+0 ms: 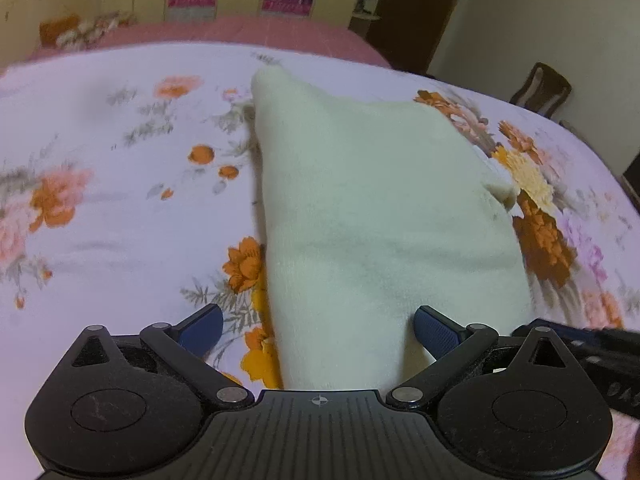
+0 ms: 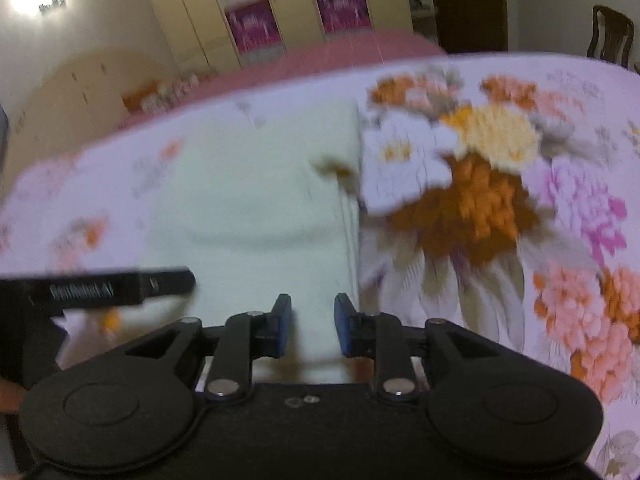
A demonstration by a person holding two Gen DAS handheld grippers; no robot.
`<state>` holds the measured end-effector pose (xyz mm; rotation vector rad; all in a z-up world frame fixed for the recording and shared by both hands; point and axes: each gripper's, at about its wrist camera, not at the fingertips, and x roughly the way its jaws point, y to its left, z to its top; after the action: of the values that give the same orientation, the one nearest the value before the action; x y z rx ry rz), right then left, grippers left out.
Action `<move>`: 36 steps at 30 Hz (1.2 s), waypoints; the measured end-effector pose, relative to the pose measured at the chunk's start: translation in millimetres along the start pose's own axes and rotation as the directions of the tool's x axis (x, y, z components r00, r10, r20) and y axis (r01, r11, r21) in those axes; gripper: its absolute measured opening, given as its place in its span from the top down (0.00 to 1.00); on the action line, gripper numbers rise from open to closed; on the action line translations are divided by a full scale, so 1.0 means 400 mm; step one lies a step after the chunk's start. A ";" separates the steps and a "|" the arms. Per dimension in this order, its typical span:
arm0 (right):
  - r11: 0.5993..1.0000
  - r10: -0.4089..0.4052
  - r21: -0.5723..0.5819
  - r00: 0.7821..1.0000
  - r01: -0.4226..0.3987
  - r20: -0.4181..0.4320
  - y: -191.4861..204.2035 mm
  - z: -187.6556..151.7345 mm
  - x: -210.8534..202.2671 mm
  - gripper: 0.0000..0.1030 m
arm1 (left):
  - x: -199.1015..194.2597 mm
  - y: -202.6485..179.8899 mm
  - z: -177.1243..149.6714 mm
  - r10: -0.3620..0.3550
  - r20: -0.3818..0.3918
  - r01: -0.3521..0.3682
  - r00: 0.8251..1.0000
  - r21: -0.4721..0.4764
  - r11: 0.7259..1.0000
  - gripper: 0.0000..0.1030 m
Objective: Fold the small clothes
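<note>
Your left gripper (image 1: 316, 330) has its fingers spread wide, straddling the near edge of the cream cloth (image 1: 372, 216) without pressing it. Your right gripper (image 2: 310, 328) holds its fingers slightly parted, with cloth between them, not pinched. The cloth lies folded flat on the floral bed (image 1: 112, 208), toward its near edge.

Cream garment (image 1: 380, 208) was plain, lying on a white bedsheet (image 1: 120, 220) with orange, pink and purple flowers. Behind the bedsheet, pink bedcover (image 1: 240, 32); gripper pads (image 1: 436, 330) blue.
</note>
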<state>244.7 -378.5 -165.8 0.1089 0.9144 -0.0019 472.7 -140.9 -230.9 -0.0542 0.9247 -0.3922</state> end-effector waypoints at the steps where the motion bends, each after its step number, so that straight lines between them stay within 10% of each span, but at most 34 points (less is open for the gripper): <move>1: 1.000 0.006 -0.001 1.000 -0.006 0.000 -0.001 -0.001 -0.003 0.76 | 0.000 -0.001 0.001 -0.001 -0.002 0.001 1.000 -0.003 1.000 0.03; 3: 1.000 0.023 0.005 1.000 -0.023 0.004 -0.007 0.007 -0.015 0.71 | -0.003 0.007 0.010 -0.015 -0.004 0.015 1.000 -0.036 0.999 0.03; 6: 0.999 0.032 0.019 0.998 -0.033 0.055 -0.010 0.027 -0.034 0.37 | -0.002 0.021 0.035 -0.042 -0.005 0.042 0.999 -0.094 0.995 0.03; 22: 0.960 0.126 0.238 0.988 -0.144 0.088 -0.081 0.202 0.121 0.28 | 0.094 0.085 0.137 -0.141 0.042 0.147 0.989 -0.263 0.954 0.03; 26: 0.947 0.163 0.274 0.986 -0.166 0.034 -0.098 0.203 0.185 0.28 | 0.110 0.075 0.142 -0.156 0.052 0.164 0.986 -0.233 0.959 0.03; 36: 0.953 0.195 0.225 0.979 -0.202 0.052 -0.069 0.189 0.196 0.68 | 0.114 0.051 0.147 -0.175 0.060 0.184 0.983 -0.210 0.960 0.18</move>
<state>350.9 -409.5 -184.8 0.4150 0.8685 0.0778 549.6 -145.1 -234.6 -0.3457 0.9223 -0.4565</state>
